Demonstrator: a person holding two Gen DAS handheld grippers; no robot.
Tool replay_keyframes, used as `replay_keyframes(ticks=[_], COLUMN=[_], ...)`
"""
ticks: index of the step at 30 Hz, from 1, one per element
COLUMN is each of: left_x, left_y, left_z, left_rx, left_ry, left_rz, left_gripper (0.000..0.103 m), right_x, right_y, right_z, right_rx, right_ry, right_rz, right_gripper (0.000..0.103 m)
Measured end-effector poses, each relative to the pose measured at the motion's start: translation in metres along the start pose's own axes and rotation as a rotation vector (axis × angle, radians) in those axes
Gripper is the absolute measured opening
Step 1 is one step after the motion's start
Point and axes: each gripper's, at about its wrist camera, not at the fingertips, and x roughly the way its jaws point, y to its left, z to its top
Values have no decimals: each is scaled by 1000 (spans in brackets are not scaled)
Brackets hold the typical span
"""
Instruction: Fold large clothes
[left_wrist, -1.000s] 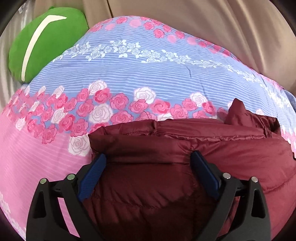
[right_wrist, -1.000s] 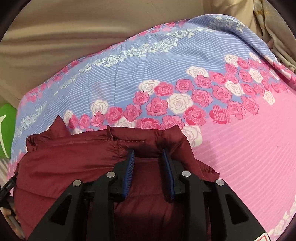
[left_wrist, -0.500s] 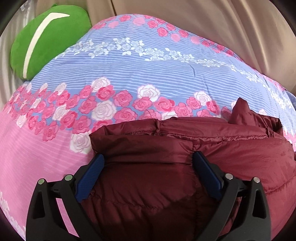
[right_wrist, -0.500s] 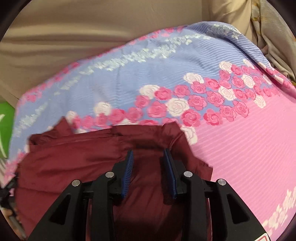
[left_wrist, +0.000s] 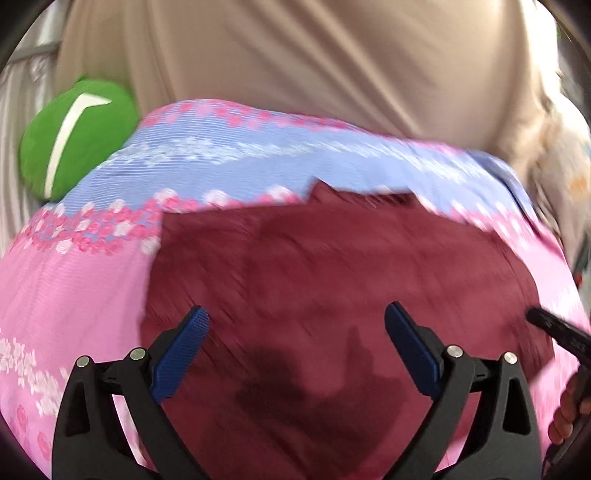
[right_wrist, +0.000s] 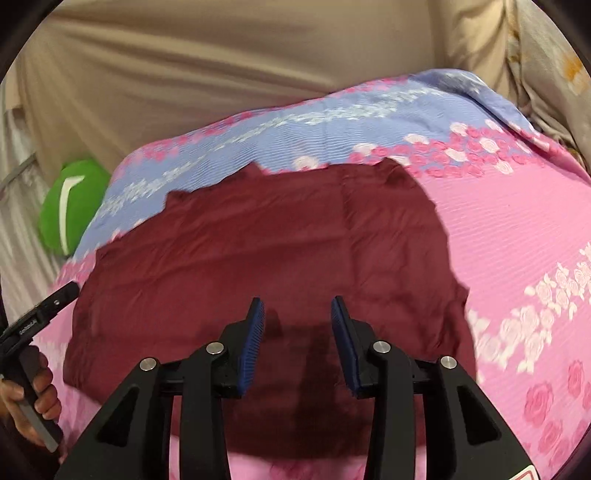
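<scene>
A maroon padded jacket (left_wrist: 325, 288) lies folded into a rough rectangle on a pink and blue rose-print bedspread (left_wrist: 74, 295). It shows in the right wrist view (right_wrist: 266, 251) too. My left gripper (left_wrist: 297, 332) is open and empty, raised above the jacket's near half. My right gripper (right_wrist: 297, 321) is open and empty, also above the near edge of the jacket. The left wrist view is motion-blurred.
A green cushion (left_wrist: 74, 136) lies at the bed's far left; it also shows in the right wrist view (right_wrist: 70, 203). A beige curtain (left_wrist: 314, 62) hangs behind the bed. A pale floral fabric (right_wrist: 535, 55) lies at the far right.
Both grippers have pulled back and up from the jacket. The right one had the jacket's edge between its fingers and has let go. The jacket now lies flatter.
</scene>
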Motion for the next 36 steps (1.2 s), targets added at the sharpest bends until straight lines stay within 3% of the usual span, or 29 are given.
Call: replay_keyframes(ticks=[3, 5, 9, 14, 18, 23, 26, 32, 36], left_x=[-1, -1, -2, -11, -17, -36, -43, -38, -33], left_y=[-15, -10, 26, 63, 92, 92, 89, 81, 84], left_z=[-28, -43, -73, -99, -110, -99, -90, -77, -75], left_rx=[28, 10, -89, -155, -288, -268, -263, -276, -290], left_ry=[51, 81, 143, 150, 174, 107, 75, 57, 57], left_rz=[-18, -19, 29, 140, 82, 127, 107, 66, 61], left_gripper=[94, 94, 94, 94, 95, 94, 94, 94, 94], right_x=[-4, -5, -15, -22, -29, -46, -43, -3, 27], right_y=[19, 14, -22, -53, -51, -25, 12, 91, 118], right_z=[-23, -33, -45, -57, -58, -31, -6, 29, 41], right_rx=[-109, -115, -14, 60, 45, 15, -40, -142, -164], right_ry=[-7, 8, 23, 36, 28, -31, -63, -59, -34], right_rz=[-53, -97, -147, -179, -261, -174, -92, 32, 53], right_gripper=[40, 40, 41, 40, 41, 42, 42, 42, 42])
